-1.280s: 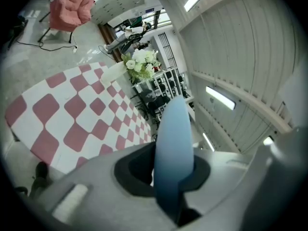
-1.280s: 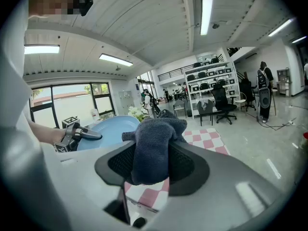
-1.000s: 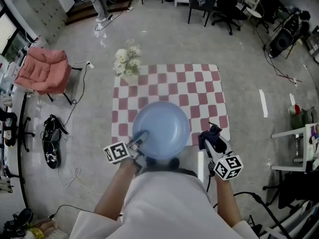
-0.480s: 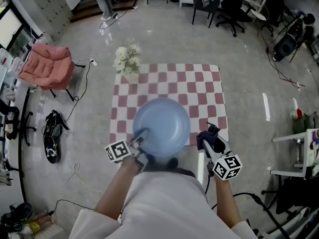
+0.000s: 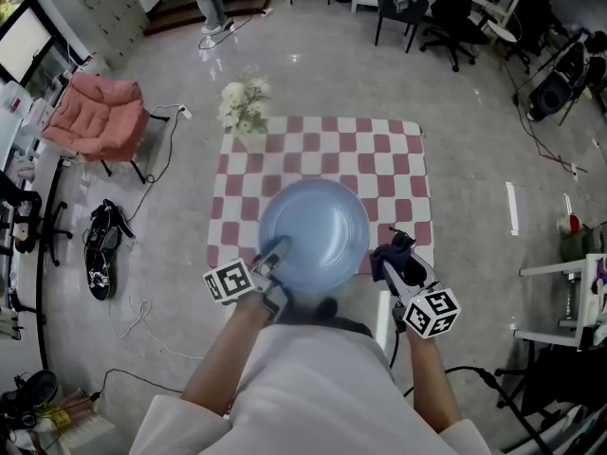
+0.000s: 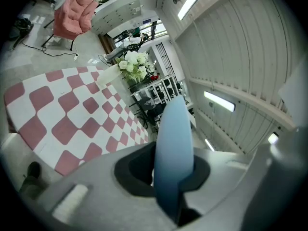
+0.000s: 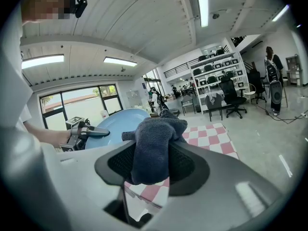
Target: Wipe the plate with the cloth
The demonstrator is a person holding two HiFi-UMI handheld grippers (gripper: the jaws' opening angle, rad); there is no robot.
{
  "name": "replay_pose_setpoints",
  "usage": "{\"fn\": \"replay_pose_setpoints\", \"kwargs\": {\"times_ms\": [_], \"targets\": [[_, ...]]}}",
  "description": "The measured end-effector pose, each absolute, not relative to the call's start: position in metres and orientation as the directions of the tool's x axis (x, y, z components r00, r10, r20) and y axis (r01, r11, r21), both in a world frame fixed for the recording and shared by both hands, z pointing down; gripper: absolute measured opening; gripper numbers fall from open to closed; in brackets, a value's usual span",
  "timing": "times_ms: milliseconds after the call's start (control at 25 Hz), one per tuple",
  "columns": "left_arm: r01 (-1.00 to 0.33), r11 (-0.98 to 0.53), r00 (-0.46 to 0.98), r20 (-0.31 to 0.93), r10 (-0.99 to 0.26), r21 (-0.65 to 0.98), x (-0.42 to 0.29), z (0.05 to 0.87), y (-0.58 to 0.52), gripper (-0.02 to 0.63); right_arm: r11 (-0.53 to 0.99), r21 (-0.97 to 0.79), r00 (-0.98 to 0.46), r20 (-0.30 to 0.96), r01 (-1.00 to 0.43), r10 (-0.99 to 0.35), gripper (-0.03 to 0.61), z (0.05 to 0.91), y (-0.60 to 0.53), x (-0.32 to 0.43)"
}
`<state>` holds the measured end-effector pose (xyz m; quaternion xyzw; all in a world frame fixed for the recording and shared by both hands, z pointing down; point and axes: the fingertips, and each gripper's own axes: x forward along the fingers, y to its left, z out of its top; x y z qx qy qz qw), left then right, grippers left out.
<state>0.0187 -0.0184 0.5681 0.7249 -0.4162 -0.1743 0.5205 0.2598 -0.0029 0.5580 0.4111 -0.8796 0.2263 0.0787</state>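
Observation:
A large light-blue plate (image 5: 315, 233) hangs over the near edge of the red-and-white checked mat (image 5: 322, 159). My left gripper (image 5: 270, 257) is shut on the plate's near-left rim; in the left gripper view the plate (image 6: 172, 153) shows edge-on between the jaws. My right gripper (image 5: 394, 257) is shut on a dark blue cloth (image 5: 391, 253), just right of the plate and apart from it. In the right gripper view the cloth (image 7: 153, 143) bulges out of the jaws, with the plate (image 7: 118, 124) and the left gripper (image 7: 85, 130) beyond it to the left.
White flowers in a vase (image 5: 241, 110) stand at the mat's far-left corner. A pink chair (image 5: 93, 119) and black shoes (image 5: 100, 254) are on the floor to the left. Office chairs (image 5: 417, 8) stand at the back, a white table (image 5: 569, 292) at the right.
The plate and both grippers have shifted slightly forward over the mat. Both grips are unchanged.

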Motion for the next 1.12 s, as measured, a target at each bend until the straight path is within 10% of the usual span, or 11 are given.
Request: {"fn": "replay_pose_setpoints", "kwargs": {"times_ms": [1120], "targets": [[-0.513,-0.189,0.573,0.171,-0.802,0.837,0.019,0.544,-0.066,0.052,0.639,-0.316,-0.712,0.355,-0.702,-0.606,0.193,0.549,-0.029,0.179]]}}
